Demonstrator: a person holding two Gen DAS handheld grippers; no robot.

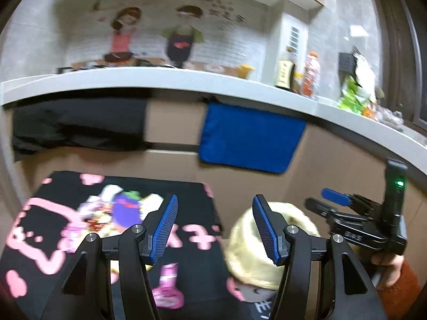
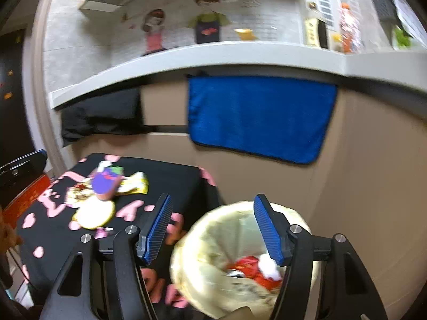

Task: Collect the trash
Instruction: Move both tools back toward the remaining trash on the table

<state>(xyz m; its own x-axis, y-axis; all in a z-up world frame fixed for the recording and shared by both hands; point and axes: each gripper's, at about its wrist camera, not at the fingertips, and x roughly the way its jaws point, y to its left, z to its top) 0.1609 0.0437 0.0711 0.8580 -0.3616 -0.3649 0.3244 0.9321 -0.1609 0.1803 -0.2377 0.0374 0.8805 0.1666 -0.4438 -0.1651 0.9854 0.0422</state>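
Note:
A bin lined with a pale yellow bag (image 2: 213,242) stands beside a low table under a black cloth with pink print (image 2: 165,178). Red wrappers and a white scrap (image 2: 253,268) lie inside the bin. My right gripper (image 2: 212,229) hangs open above the bin's rim, nothing between its blue pads. On the cloth lies a heap of trash: a purple packet (image 2: 105,181), yellow wrappers (image 2: 133,184) and a pale yellow round piece (image 2: 93,214). My left gripper (image 1: 214,230) is open and empty over the table's right edge, with the heap (image 1: 120,208) to its left and the bin (image 1: 248,253) to its right.
A blue towel (image 2: 259,117) and a black cloth (image 2: 101,117) hang on the brown cabinet front under a grey counter (image 2: 213,53). Bottles and packets (image 1: 309,74) stand on the counter. A pink wrapper (image 1: 168,288) lies near the cloth's front. The right gripper's body (image 1: 355,218), in a hand, shows in the left wrist view.

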